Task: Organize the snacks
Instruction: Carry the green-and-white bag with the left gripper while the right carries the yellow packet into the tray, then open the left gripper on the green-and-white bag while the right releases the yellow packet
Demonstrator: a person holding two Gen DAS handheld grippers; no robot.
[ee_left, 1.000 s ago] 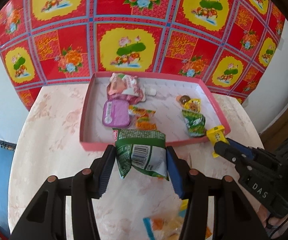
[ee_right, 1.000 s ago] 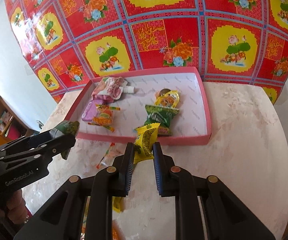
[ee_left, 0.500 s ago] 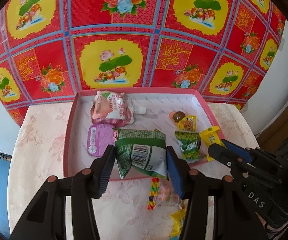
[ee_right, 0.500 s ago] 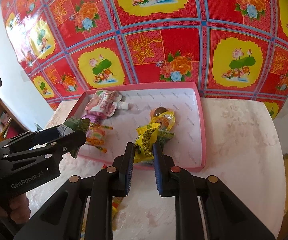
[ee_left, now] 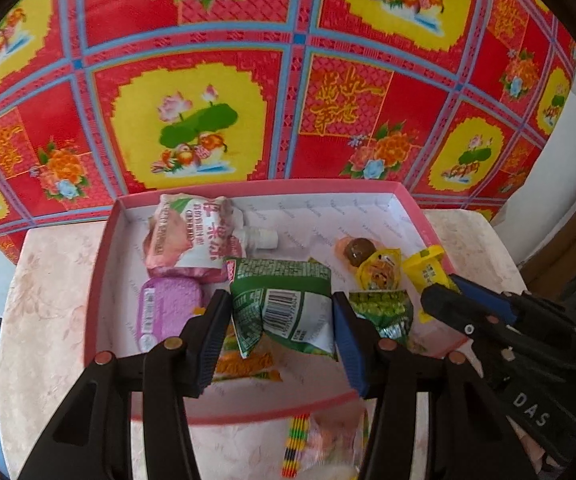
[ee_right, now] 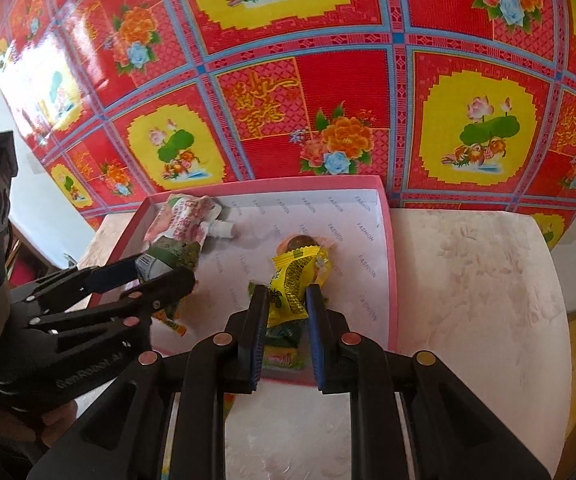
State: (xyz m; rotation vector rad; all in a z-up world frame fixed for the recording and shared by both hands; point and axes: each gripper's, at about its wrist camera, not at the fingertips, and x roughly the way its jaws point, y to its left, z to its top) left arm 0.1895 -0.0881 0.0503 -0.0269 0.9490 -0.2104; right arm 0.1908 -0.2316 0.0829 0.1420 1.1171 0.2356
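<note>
left wrist view: the left gripper point(ee_left: 282, 312) is clamped on a crinkly green foil packet point(ee_left: 284, 300), held above the pink box point(ee_left: 100, 280) near its front wall. the step looks like delivery; next calls for letting go over bare white lining. a soft pink spouted pouch point(ee_left: 192, 236) lies by the box's far left corner.

right wrist view: the right gripper point(ee_right: 286, 304) pinches a glossy yellow sachet point(ee_right: 292, 284) narrowly, over the box's front middle. it likely needs a free spot beside the brown jelly cup point(ee_right: 300, 242).
</note>
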